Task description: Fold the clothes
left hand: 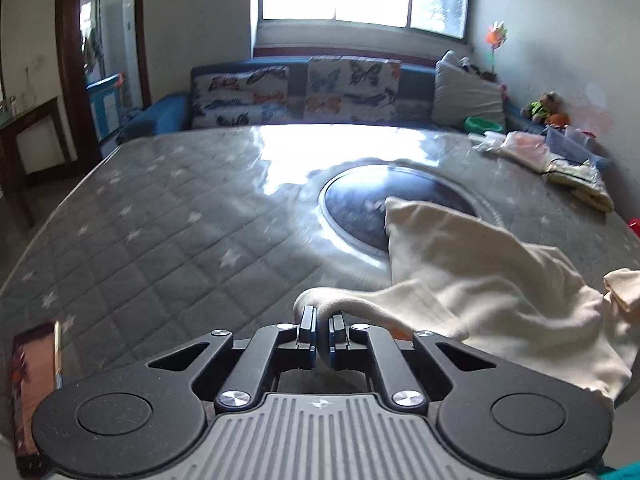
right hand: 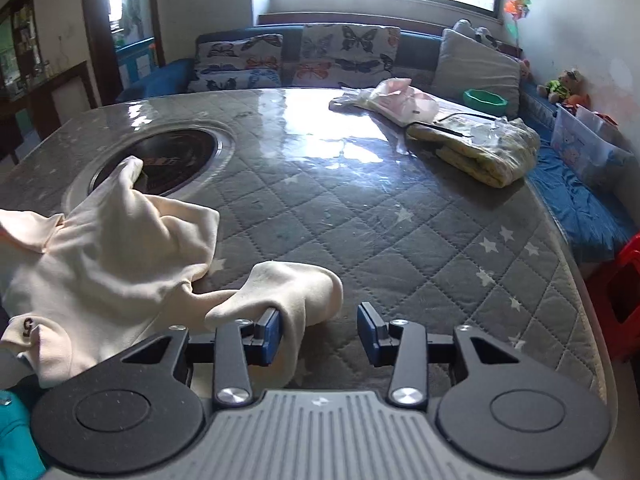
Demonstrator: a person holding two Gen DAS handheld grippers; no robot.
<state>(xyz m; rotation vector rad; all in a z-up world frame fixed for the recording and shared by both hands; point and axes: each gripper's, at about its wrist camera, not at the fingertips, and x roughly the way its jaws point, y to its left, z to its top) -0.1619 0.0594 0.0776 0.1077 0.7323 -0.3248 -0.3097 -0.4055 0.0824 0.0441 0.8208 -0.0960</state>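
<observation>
A cream garment point(left hand: 480, 264) lies crumpled on the grey quilted table cover point(left hand: 160, 220). My left gripper point(left hand: 323, 330) is shut on a cuff-like end of the cream garment, which bulges out above the pads. In the right wrist view the same cream garment point(right hand: 108, 248) lies to the left, and one sleeve end point(right hand: 296, 292) rests on the cover between the jaws. My right gripper point(right hand: 320, 330) stands open; the sleeve touches the left pad point(right hand: 272, 332) only, and the right pad is apart from it.
A round dark inset point(right hand: 168, 160) sits in the table behind the garment. Folded clothes point(right hand: 484, 148) and a pink bag point(right hand: 396, 100) lie at the far right. A butterfly-print sofa point(right hand: 304, 56) runs behind the table; a red stool point(right hand: 624, 296) stands by its right edge.
</observation>
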